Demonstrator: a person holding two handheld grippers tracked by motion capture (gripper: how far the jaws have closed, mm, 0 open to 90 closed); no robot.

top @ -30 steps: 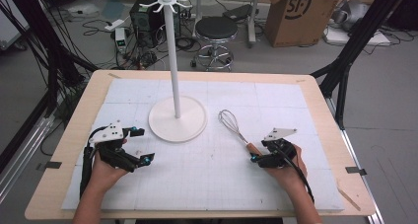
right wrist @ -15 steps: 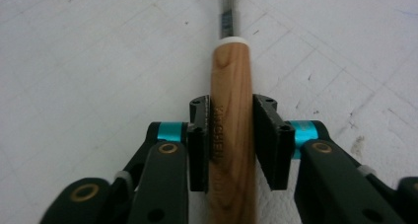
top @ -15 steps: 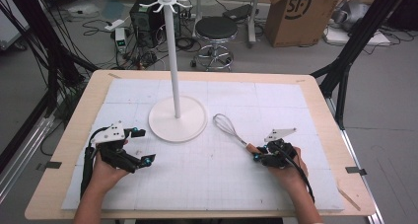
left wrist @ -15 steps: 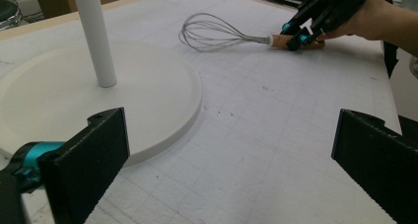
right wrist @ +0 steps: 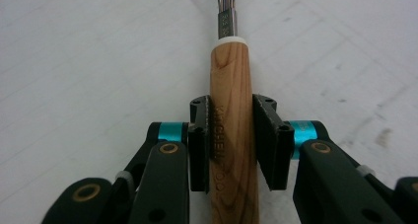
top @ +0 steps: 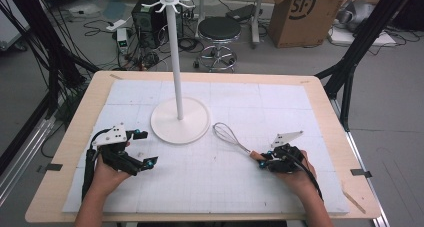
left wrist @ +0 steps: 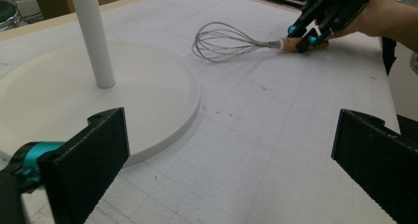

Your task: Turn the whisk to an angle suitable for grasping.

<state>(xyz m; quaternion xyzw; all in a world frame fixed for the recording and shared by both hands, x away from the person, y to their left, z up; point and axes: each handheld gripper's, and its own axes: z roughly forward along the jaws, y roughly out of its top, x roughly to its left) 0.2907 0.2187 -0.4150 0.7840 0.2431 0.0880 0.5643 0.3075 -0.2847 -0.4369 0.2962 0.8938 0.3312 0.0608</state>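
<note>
Both grippers sit low in the frame: right gripper (top: 260, 161) has now clamped its fingers on the wire whisk's (top: 227, 135) wooden handle; left gripper (top: 144, 148) stays wide open, empty.

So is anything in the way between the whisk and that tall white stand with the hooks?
Nothing visible. The right gripper is shut on the whisk by its wooden handle, and only bare white mat lies between it and the stand.
</note>
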